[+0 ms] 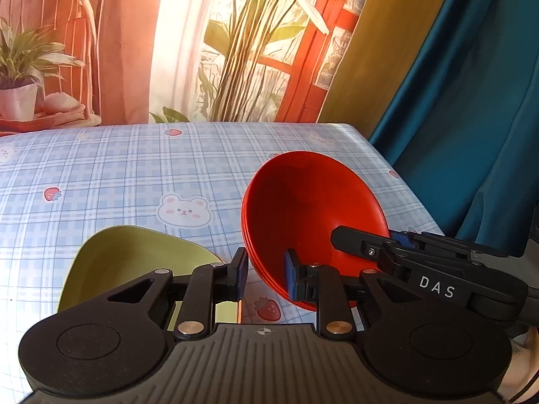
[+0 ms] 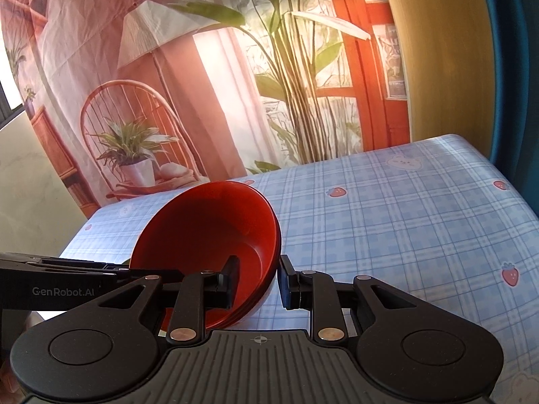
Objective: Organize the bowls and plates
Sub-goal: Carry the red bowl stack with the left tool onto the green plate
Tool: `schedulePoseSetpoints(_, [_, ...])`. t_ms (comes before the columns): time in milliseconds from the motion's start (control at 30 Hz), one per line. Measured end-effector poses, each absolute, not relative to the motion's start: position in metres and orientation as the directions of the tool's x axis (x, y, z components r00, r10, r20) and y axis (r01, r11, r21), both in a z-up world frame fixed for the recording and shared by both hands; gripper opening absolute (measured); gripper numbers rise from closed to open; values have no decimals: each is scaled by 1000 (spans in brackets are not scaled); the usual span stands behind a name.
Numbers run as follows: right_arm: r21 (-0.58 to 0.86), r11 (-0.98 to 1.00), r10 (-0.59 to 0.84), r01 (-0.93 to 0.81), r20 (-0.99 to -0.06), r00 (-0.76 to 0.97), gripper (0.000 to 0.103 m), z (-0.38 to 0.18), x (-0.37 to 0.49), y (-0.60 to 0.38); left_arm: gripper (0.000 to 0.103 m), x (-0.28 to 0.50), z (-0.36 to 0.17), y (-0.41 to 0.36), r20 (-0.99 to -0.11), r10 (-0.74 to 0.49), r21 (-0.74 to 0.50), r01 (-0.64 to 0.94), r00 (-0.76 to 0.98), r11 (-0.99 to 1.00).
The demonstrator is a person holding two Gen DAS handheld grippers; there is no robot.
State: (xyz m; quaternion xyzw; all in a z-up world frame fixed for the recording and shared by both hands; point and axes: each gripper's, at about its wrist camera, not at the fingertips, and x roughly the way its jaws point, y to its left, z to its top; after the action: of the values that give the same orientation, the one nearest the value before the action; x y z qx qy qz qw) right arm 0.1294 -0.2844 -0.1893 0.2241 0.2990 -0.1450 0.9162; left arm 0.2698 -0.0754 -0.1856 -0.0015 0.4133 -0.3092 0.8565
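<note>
Left-hand view, from the left edge: a green plate is lying on the checked tablecloth, partly hidden behind the left gripper; whether it is touching that gripper cannot be told; the cloth is showing printed strawberries and bear faces.

Centre of the same view: the left gripper is standing narrow, its jaws closing across the near rim of a stack of red bowls; one blue pad is sitting outside the wall, the other inside; the stack is tilting steeply, its opening facing the camera, its lower edge appearing clear of the cloth.

Right of that view: the right gripper is reaching in from the right and is gripping the opposite side of the same rim; behind it a blue curtain is hanging beside the table edge.

Right-hand view, from the left edge: the left gripper's arm is entering at the lower left; the red bowls are sitting left of centre, tilted; the right gripper is standing narrow, one finger inside the bowl, the other outside, the rim between them; to the right the tablecloth is lying bare; a printed backdrop with a chair and plants is hanging behind the table.
</note>
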Motion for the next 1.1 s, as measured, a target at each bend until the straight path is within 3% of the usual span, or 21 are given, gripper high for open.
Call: schedulePoseSetpoints(1100, [251,926,-62,283,-636,769,23,-171,173,-212,25,259,-178,4,-683,-514,-310,432,519,847])
